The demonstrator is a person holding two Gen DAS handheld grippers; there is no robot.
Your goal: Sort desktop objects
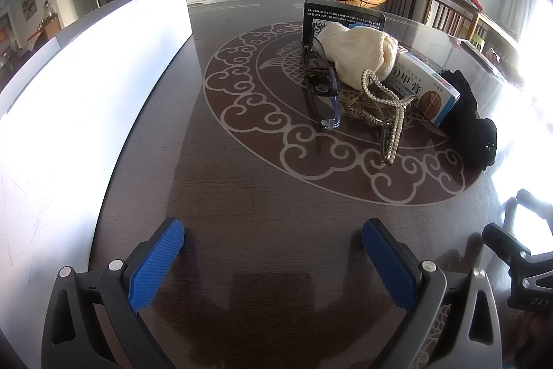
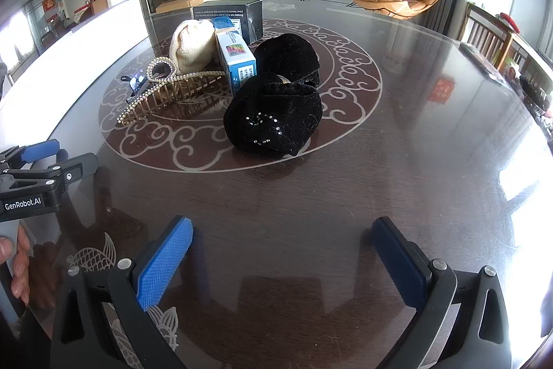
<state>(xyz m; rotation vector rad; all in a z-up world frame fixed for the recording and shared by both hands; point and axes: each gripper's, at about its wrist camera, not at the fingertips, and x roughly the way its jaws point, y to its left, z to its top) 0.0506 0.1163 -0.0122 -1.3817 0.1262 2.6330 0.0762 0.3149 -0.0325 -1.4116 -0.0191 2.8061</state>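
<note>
Your left gripper (image 1: pixel 273 260) has two black angular finger arms with triangular cut-outs, each faced with a blue ribbed rubber pad (image 1: pixel 157 263) and pinned by round silver screws. Your right gripper (image 2: pixel 281 260) is built the same way: black arms, blue textured pads (image 2: pixel 164 260), silver screw heads. From the right wrist view, the left gripper's black body carries white lettering reading "GenRobot.AI".

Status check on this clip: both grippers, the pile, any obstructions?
Left gripper open, empty. Right gripper open, empty. Pile untouched mid-table: black velvet item, pearl hair clip, glasses, cream pouch, two boxes. Approach unobstructed.
</note>
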